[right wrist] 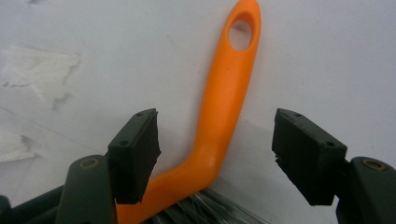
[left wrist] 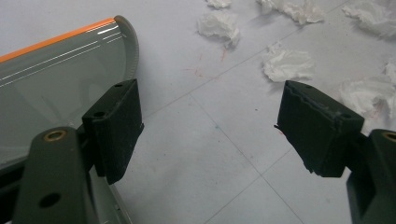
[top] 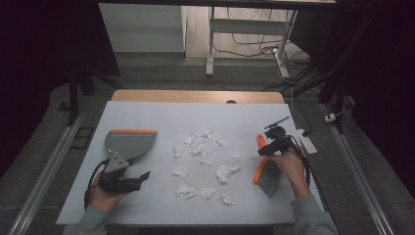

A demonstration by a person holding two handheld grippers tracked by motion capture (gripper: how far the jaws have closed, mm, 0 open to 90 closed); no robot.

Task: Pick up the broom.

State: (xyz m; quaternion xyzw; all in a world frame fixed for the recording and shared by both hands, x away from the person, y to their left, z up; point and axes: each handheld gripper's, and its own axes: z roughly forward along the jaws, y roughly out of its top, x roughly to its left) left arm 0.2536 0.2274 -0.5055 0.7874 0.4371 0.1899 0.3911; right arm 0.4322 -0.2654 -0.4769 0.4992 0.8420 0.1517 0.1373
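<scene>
Brush (top: 266,169) is lying at the right side of the table (top: 147,110), its orange handle running away toward the far edge, grey bristles at the near end; the right gripper (right wrist: 217,154) is straddling the handle, jaws apart on either side, pads not pressing it; the left gripper (left wrist: 210,135) is sitting at the near left, jaws wide apart over bare table, just beside the dustpan (top: 128,143); paper scraps (top: 203,156) are lying scattered between dustpan and brush.

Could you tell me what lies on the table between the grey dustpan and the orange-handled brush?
Scattered crumpled white paper scraps lie between the dustpan and the brush, seen in the high view.
</scene>
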